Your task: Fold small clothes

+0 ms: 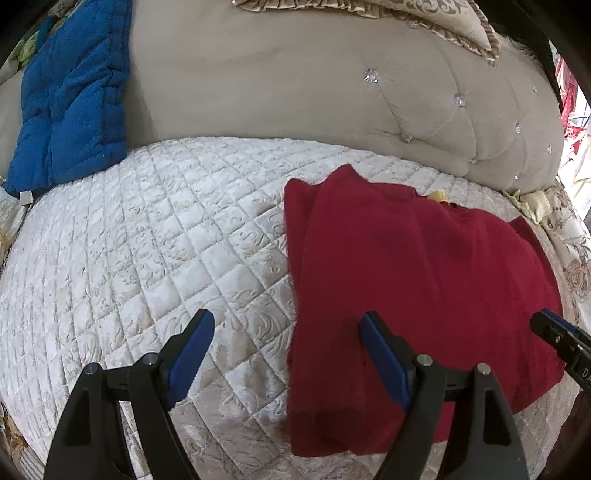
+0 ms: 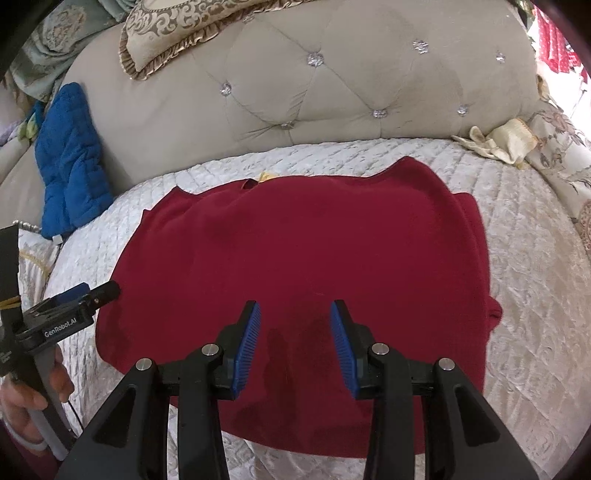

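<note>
Furthest to the left of the red garment, a quilted royal-blue padded cushion [image 1: 70, 96] leans against the beige button-tufted headboard [image 1: 314, 92], resting on the cream quilted bedspread [image 1: 147, 236] that covers the bed. My left gripper [image 1: 286, 354] comes next: its blue-padded fingers are spread wide with nothing between them, the left one above bare quilt, the right one above the garment's left edge. The dark red knitted garment [image 2: 295, 266] itself lies flat on the bedspread in front of the headboard, neckline toward the headboard, hem toward me, its side parts turned in over the body; a small yellow tag [image 2: 266, 176] shows at the collar. In the right wrist view my left hand [image 2: 31, 402] grips the left tool's handle beside the garment's left hem corner. My right gripper [image 2: 295, 347] hangs over the lower middle of the garment, jaws parted about halfway and holding nothing; whether its tips touch the cloth I cannot tell. Above the garment, a ruffled beige patterned pillow [image 2: 177, 33] sits on top of the headboard, and to the garment's right a crumpled cream cloth [image 2: 506, 142] lies on the bedspread by the headboard's end.
</note>
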Motion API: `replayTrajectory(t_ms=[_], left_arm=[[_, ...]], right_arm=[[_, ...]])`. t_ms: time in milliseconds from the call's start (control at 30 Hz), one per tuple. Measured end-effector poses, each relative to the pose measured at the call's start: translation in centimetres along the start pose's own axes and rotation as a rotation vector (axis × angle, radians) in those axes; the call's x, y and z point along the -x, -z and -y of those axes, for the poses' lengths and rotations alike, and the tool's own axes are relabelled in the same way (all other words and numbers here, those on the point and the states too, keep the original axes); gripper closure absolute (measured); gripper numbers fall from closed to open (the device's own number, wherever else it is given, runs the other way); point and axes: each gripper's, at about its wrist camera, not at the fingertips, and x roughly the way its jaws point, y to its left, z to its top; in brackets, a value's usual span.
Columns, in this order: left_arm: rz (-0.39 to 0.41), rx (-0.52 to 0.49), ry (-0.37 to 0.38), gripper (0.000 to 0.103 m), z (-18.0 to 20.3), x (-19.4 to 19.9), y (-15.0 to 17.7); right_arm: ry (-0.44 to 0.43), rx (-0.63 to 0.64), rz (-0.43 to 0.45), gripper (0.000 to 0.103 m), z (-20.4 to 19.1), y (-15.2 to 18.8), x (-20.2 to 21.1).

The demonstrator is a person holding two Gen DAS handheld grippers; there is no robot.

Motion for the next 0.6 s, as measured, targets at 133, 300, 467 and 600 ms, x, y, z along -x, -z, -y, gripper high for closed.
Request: replayTrajectory(t_ms=[133,300,467,600], left_arm=[[-0.006,0.009,0.011,0.018,-0.2,-0.2,0.1],[-0.023,0.007,0.019,0.018,-0.4,-0.8,0.1],[-0.047,0.075,0.061,0.017,-2.1,-1.1,0.3],[-0.079,0.135,0.098,0.014,-3.8,-1.6,0.4]], right_arm=[[-0.014,0.026,-0.011,0.085,-1.1,-0.4,-0.8],[-0.052,0.066,-0.020,0.085,-3.3,-1.3,-1.9],[-0.154,0.100,-0.051,0.085,-6.2,-3.2,-3.9],[-0.269,0.132,-0.108,0.076,-9.5,-5.7,-6.5]])
